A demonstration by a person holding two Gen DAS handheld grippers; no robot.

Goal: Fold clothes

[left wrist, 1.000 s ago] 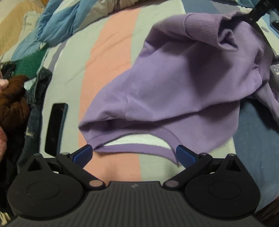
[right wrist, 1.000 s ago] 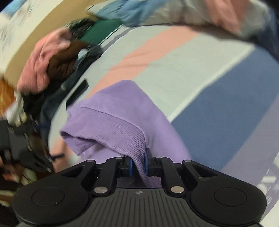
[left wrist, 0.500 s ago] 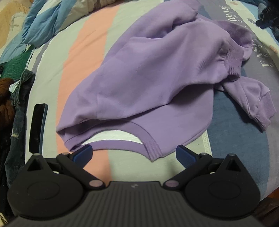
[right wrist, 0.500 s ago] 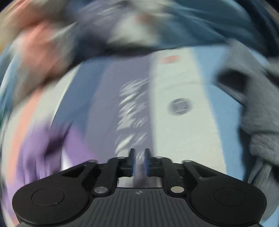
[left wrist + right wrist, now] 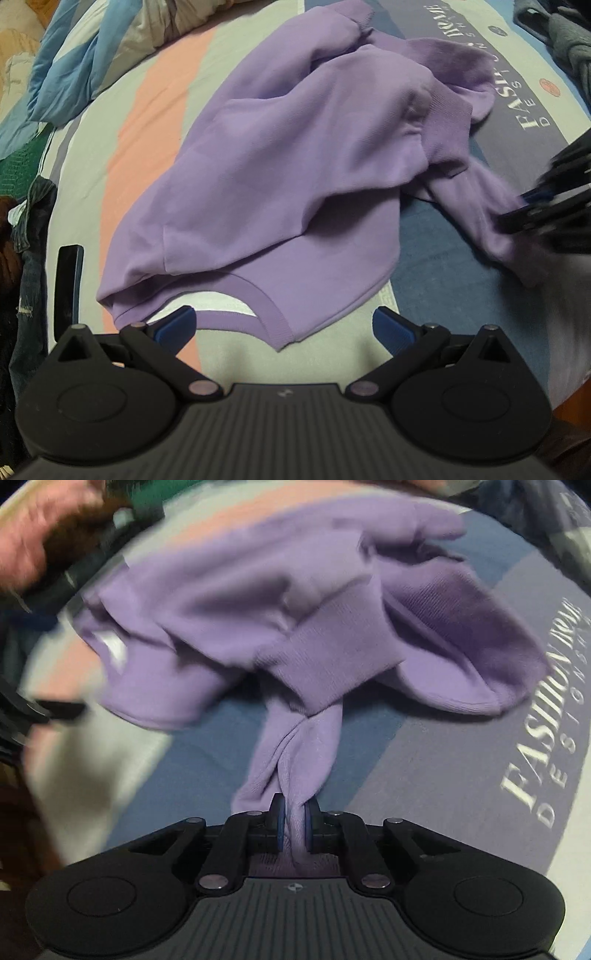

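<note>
The purple top point(image 5: 280, 177) lies bunched on the bed point(image 5: 122, 122), its sleeve point(image 5: 295, 746) pinched tight in the right gripper point(image 5: 294, 829), and should be pulled out slowly and straight while the left gripper point(image 5: 282, 328), wide open and empty, waits by the collar.

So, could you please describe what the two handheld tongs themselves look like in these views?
Both look identical: the left tongs and right tongs have matte black bodies with a ribbed grey-black centre panel carrying a small logo, two round black discs at the sides, black linkage arms with silver pivot pins, and blue finger pads. No cables, sleeves or hands are visible.
</note>
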